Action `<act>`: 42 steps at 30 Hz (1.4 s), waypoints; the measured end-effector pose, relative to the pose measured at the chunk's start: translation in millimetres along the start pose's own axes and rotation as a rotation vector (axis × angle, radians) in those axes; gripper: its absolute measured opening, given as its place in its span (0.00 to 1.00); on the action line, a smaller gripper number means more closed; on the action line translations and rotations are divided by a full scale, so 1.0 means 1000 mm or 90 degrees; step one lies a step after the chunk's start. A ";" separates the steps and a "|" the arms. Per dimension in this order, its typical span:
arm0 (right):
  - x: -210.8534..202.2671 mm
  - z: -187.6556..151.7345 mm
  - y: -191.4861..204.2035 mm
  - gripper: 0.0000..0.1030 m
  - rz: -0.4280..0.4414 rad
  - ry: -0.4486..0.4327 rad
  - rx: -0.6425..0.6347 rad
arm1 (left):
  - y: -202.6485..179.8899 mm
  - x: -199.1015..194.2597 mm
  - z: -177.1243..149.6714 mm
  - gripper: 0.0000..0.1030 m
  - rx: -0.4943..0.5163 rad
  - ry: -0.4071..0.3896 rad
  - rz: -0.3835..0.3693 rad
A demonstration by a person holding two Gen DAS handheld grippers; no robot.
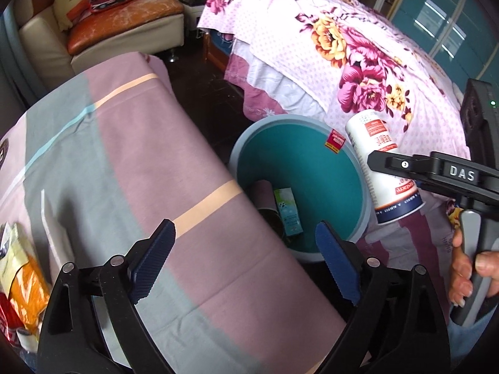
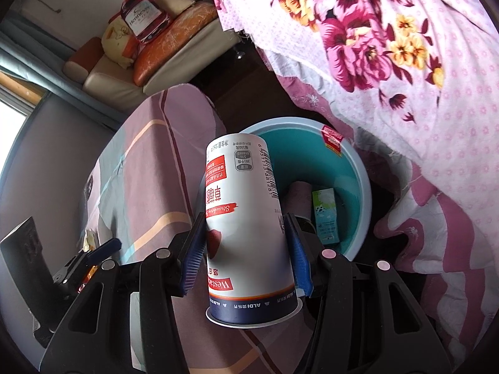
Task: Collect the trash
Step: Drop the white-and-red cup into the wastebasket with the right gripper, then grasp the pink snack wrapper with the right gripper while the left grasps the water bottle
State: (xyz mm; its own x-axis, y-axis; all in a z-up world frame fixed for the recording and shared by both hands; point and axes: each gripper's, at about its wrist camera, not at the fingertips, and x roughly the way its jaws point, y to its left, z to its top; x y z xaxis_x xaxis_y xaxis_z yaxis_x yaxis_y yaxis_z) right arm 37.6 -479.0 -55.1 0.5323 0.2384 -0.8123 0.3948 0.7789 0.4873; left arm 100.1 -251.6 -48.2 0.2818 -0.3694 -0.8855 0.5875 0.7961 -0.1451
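My right gripper (image 2: pixel 246 249) is shut on a white yogurt cup (image 2: pixel 246 218) with red print, held upside down above the near rim of a teal bin (image 2: pixel 358 168). In the left wrist view the cup (image 1: pixel 383 162) hangs over the bin's right rim (image 1: pixel 249 134), clamped by the right gripper (image 1: pixel 383 163). The bin holds a small green carton (image 1: pixel 288 212) and a pink cup (image 1: pixel 265 196). My left gripper (image 1: pixel 246 258) is open and empty over the cloth-covered table (image 1: pixel 124 162).
Orange and yellow wrappers (image 1: pixel 21 277) and a white card (image 1: pixel 54 233) lie on the table's left end. A floral bedspread (image 1: pixel 343 46) hangs beside the bin. A sofa (image 1: pixel 109 21) with bags stands at the back.
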 end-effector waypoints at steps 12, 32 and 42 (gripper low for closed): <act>0.004 -0.011 0.031 0.63 -0.032 0.013 -0.029 | 0.043 -0.032 -0.023 0.90 -0.051 -0.020 0.007; -0.010 -0.050 0.118 0.73 -0.039 0.042 -0.111 | 0.113 -0.093 -0.084 0.92 -0.134 -0.059 0.014; 0.004 -0.095 0.182 0.73 -0.022 0.105 -0.201 | 0.163 -0.142 -0.136 0.92 -0.178 -0.086 0.051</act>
State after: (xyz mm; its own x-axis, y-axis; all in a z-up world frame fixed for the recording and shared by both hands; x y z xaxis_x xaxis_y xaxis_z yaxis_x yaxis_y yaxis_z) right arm 40.4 -280.7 -0.6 0.3848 0.2795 -0.8797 0.1461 0.9226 0.3571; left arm 52.7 -3.7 -5.9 0.4278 -0.3449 -0.8355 0.3327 0.9195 -0.2092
